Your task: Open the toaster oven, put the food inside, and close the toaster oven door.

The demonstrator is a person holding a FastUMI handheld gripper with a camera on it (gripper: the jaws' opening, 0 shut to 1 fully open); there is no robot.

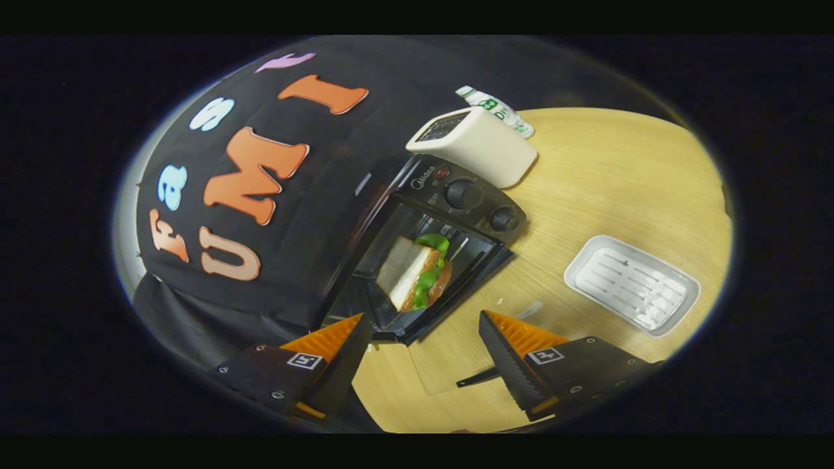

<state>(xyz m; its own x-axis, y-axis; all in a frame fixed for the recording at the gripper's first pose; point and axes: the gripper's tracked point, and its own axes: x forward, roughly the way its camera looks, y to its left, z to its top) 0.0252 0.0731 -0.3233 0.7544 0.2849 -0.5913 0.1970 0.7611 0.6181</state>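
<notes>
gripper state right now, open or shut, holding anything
gripper: open and holding nothing, its fingers spread apart just short of the toaster oven, whose door is down with the sandwich inside.

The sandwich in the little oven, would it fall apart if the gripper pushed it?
Probably yes. The sandwich is stacked layers with lettuce poking out, so they might slide apart. It looks soft and light. The gripper is open, fingers empty, just before the oven.
</notes>
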